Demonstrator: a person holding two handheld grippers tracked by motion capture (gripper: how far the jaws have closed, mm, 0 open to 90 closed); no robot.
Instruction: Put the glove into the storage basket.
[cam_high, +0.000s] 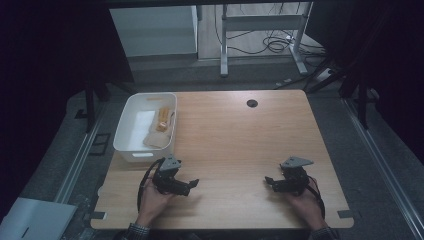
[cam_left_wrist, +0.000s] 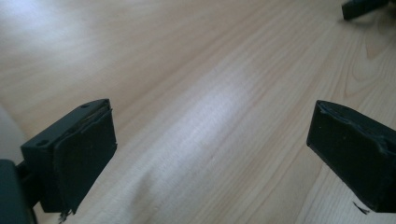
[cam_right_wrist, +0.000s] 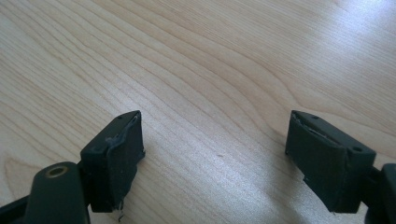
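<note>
Holding tan cloth (cam_high: 156, 137): white bin (cam_high: 125, 131)

Bare table (cam_high: 240, 150) lies open between both grippers; the white bin (cam_high: 145, 122) blocks the far left corner

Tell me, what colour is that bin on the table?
White. The bin shows best in the high view, at the table's far left corner.

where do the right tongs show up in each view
High view: right tongs at the table's lower right, jaws pointing left.
Left gripper view: probably the dark tip in the top right corner.
Right gripper view: its own open jaws rise from the bottom.
Shared landmark: the light wooden tabletop.
</note>
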